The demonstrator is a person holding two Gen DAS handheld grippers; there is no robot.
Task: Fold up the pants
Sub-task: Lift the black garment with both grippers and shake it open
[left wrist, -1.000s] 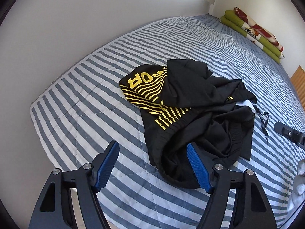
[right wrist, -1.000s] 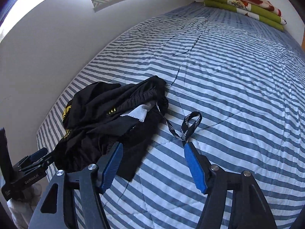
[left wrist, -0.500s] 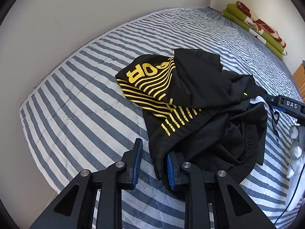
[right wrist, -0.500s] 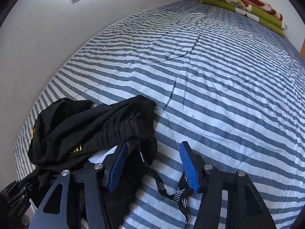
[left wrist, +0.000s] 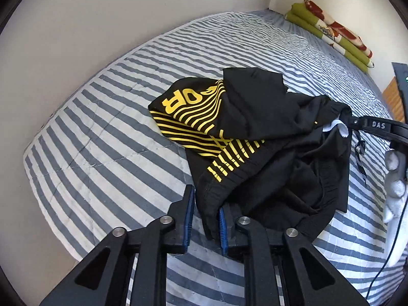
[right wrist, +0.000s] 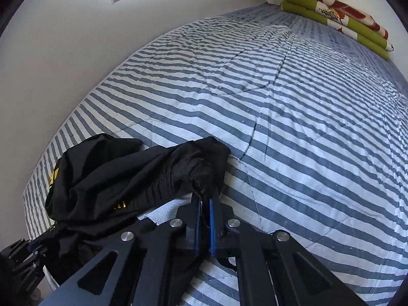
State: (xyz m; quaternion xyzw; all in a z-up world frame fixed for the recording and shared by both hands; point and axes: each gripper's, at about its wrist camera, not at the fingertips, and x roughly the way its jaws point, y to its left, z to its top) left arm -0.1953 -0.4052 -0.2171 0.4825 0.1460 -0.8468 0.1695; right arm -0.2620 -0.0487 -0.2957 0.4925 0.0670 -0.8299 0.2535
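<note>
We see the left gripper [left wrist: 204, 219] just closed onto black pants [left wrist: 267, 153] near the bed [left wrist: 102, 140] edge; right gripper [right wrist: 204, 214] just clamped their bunched fabric.

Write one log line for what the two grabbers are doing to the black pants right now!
left gripper: just closed, shut on pants | right gripper: just closed, shut on pants | pants: crumpled on striped bed, not folded

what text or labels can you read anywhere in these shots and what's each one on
"DAS": white letters on the right gripper, seen from the left wrist view.
"POR": large yellow letters, upside down and partly hidden by a fold, on the black pants; the rest of the word is covered.
Small print on the left gripper, at the lower left corner of the right wrist view: too small to read.
Nothing legible on the striped bedcover or the folded blanket.
</note>
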